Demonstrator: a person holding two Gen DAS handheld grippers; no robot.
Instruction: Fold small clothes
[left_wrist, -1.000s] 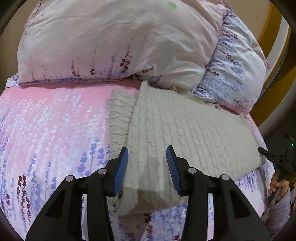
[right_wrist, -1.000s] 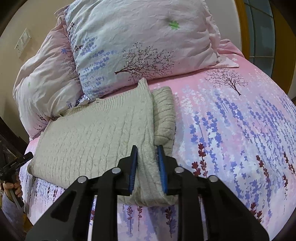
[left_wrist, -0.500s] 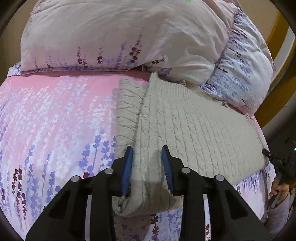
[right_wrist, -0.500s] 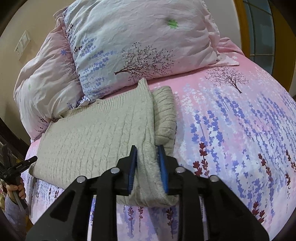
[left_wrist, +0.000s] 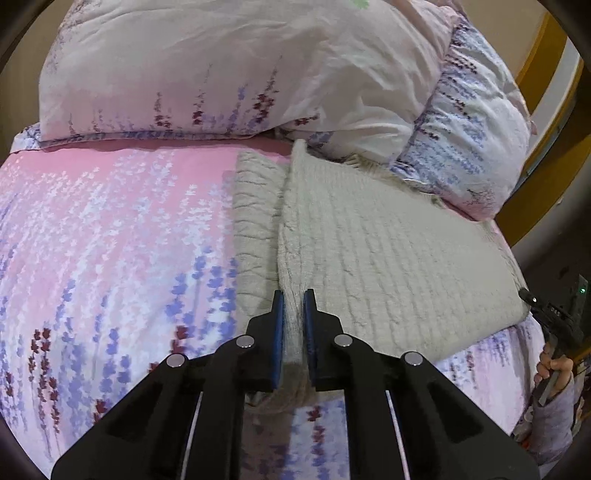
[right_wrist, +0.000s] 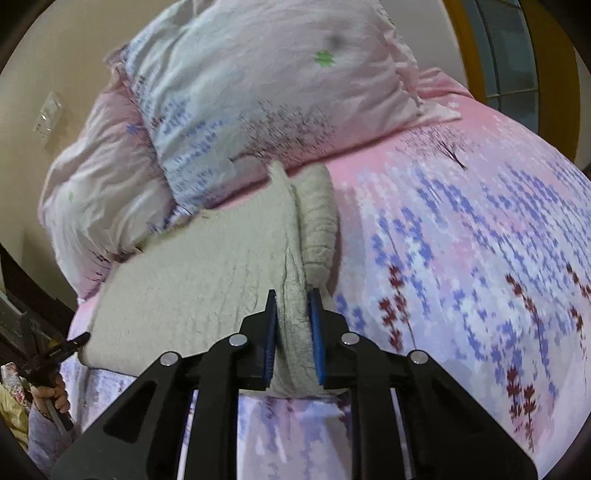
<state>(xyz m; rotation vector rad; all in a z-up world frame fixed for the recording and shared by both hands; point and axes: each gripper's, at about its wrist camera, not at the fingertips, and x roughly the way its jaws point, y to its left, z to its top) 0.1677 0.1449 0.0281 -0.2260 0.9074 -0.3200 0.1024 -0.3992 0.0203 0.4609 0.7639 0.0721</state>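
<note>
Nearest the camera in each wrist view, a gripper is pinched tight on knit fabric: the left gripper has its blue pads nearly together on the near edge of the cream sweater, and the right gripper grips a thicker bunch of the same sweater at its near edge, so both hands hold it along the near side of the bed. Which hem or seam each one has is hard to tell, since the two views look much alike. The sweater lies partly folded on the floral pink sheet, with a ribbed sleeve tucked alongside the main panel, and its far end touches the pillows at the head of the bed. It looks like a thick, soft cable knit: light enough to lift, floppy, likely to sag and stretch between the two holds, not slippery and not fragile. My judgement is that taking hold through all layers at the near corners, well apart, would keep the fold edge straight; a grip on one layer only could let the sleeve slide out. Beyond the sweater, the pillows leave little room at the far edge.
</note>
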